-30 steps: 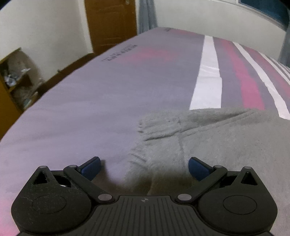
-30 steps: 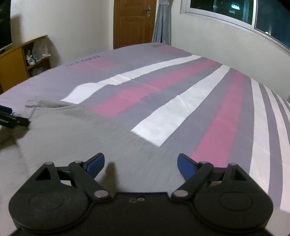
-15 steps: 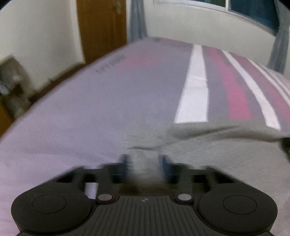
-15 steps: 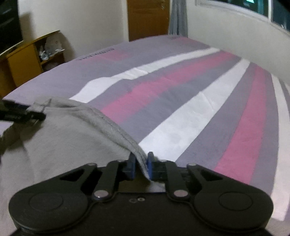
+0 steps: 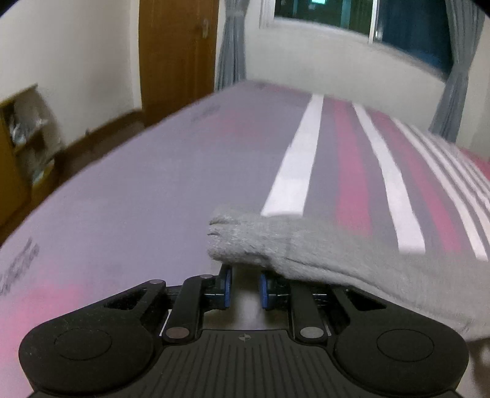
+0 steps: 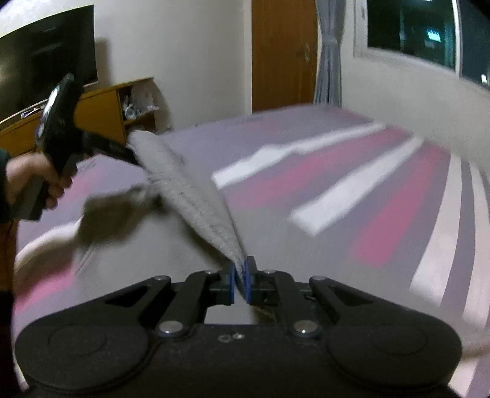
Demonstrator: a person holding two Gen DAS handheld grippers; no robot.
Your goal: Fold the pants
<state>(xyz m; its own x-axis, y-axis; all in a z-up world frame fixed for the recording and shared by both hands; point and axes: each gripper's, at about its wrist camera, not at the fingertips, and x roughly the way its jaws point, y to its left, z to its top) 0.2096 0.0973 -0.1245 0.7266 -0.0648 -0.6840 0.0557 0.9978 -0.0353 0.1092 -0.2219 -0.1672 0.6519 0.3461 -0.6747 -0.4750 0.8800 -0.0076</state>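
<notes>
The grey pants are lifted off the striped bed. In the left wrist view my left gripper has its blue pads close together with the cloth's corner bunched just above the tips and draped to the right. In the right wrist view my right gripper is shut on the edge of the pants, which stretch taut up and left to the left gripper held by a hand. The rest of the cloth hangs blurred below.
The bed sheet has purple, pink and white stripes. A wooden shelf unit stands at the left wall, with a television above it. A brown door, curtains and a window lie beyond the bed.
Both grippers closed on the pants' edge, then rose well above the bed, pulling the edge taut between them. The cloth now hangs in the air.
</notes>
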